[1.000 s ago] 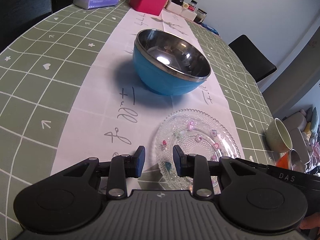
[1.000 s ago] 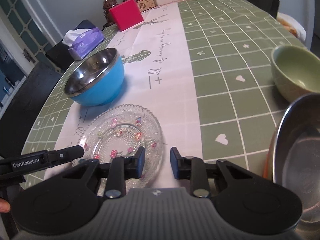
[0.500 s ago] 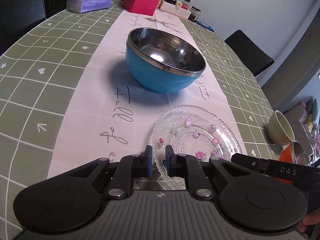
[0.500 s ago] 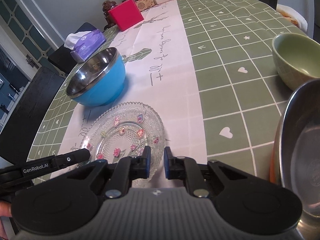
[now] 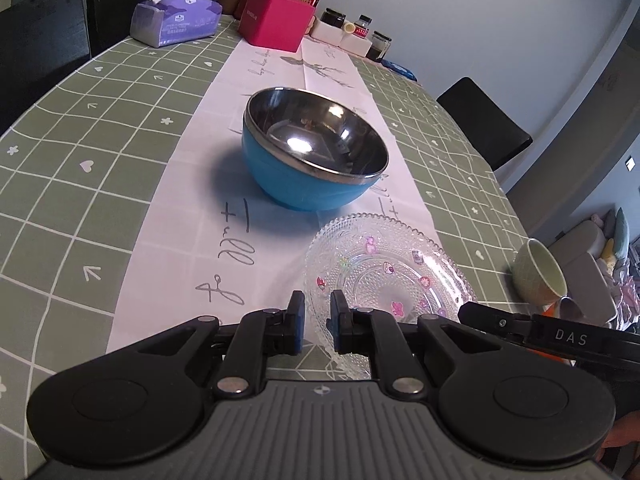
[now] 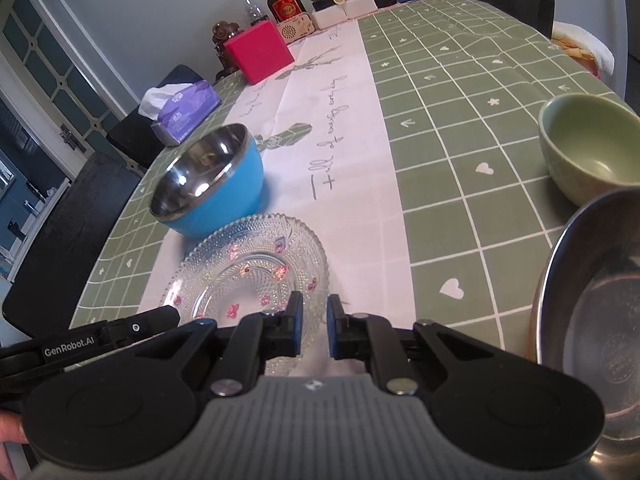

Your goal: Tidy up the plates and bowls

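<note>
- At the near edge of the tabletop [image 5: 60, 184], the left hand-held gripper [image 5: 316, 322] has its blue pads drawn close, a narrow gap between them. The near-left rim of the glass plate [image 5: 384, 276] sits at that gap; whether the pads actually pinch the rim cannot be told.
- The right hand-held gripper [image 6: 311, 322] shows the same narrow gap, at the plate's near-right rim. Grip on the glass plate [image 6: 248, 276] is again uncertain from this view.
- The plate lies on the white runner [image 5: 224, 160], just in front of the blue bowl [image 5: 316, 152], close to it but seemingly not touching.
- The blue bowl [image 6: 208, 184] stands upright and empty, steel lining showing.
- Further right, on the green check cloth, a green bowl [image 6: 588, 152] stands upright; nearest the right camera is a steel plate [image 6: 592, 320], with something orange beneath its edge.
- At the far end sit a tissue pack [image 5: 176, 20], a pink box [image 5: 276, 20], bottles and jars.
- Judging progress: little looks sorted. Bowls are apart, plates are apart, nothing visibly stacked except perhaps the steel plate on the orange item. The glass plate seems the piece in hand; grouping the bowls and plates remains.
</note>
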The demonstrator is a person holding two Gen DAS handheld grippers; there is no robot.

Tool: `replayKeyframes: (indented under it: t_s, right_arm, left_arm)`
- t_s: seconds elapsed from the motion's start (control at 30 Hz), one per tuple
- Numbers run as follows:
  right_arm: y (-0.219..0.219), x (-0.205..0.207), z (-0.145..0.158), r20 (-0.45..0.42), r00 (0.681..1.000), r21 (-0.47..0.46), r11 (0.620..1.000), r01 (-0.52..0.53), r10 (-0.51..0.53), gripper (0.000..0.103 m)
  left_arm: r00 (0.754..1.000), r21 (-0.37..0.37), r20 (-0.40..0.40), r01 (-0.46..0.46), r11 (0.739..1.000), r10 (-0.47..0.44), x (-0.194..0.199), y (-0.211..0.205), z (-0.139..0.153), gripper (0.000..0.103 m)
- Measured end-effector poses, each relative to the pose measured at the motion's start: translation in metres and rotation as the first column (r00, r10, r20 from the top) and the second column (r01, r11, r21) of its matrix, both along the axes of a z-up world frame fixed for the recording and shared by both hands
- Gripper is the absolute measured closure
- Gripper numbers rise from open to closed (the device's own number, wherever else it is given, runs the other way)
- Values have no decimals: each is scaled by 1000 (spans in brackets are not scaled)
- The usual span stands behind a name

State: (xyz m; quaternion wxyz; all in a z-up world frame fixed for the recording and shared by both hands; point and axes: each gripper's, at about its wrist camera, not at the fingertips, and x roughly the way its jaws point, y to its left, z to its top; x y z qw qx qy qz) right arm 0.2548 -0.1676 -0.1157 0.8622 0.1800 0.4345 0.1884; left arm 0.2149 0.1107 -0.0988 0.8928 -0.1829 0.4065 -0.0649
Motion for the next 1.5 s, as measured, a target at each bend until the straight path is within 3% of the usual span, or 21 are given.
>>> replayKeyframes:
  t_s: [0.53,0.73,1.07,1.5]
  right_arm:
    - [-5,-51,37,68,997,44,998,-44,41,93]
    - [0,-80,38,99,993,22,997,-72,69,93]
    - [1,-120,20,67,993,-21,995,-95,96,93]
    - [2,-132,10,34,992,-51,992,-116,118,93]
  left_arm:
    - [997,-72,78,-8,997,14,-66,10,37,89]
    - [998,-78,57,-6,997,11,-91,15,33,89]
    - [1000,-60,10,29,998,-29,-124,12,17,89]
    - [999,-26,-8,50,998,-50,-135,8,8,89]
